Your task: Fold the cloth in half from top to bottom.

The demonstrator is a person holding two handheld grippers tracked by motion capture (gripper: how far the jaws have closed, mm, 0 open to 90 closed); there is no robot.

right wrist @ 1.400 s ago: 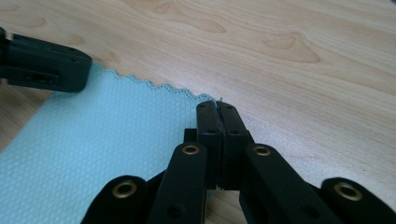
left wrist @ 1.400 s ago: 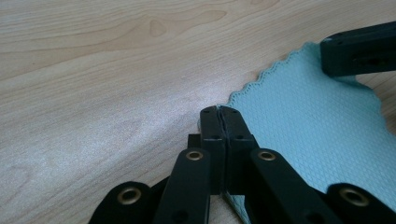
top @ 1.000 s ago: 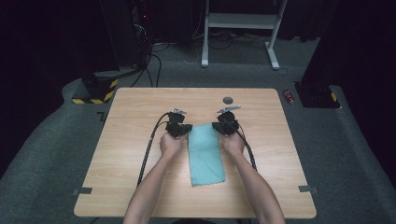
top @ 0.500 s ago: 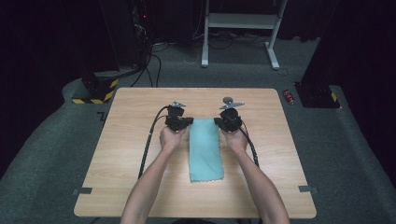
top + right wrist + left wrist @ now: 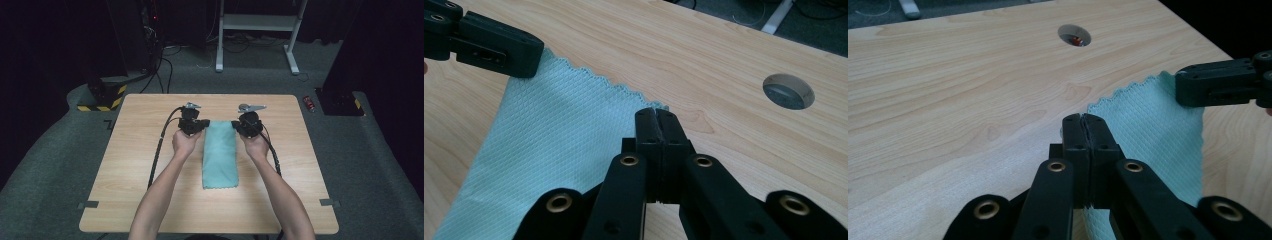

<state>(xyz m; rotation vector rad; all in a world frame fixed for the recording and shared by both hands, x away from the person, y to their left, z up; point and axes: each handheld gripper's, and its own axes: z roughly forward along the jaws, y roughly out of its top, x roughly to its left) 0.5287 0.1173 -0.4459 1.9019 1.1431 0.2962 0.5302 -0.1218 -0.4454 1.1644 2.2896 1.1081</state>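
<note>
Already folded lengthwise, the teal microfibre cloth (image 5: pixel 220 155) is hanging from the left gripper (image 5: pixel 196 126) and right gripper (image 5: pixel 244 126), each pinching a far corner; the next fold is pending.

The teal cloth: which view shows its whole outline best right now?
The high view: the teal cloth lies there whole, both far corners pinched. The left gripper view and right gripper view each give only the far scalloped edge up close.

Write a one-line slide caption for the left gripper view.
Left gripper shut on a corner of the teal cloth, lifted above the wooden table; right gripper grips the opposite corner.
</note>
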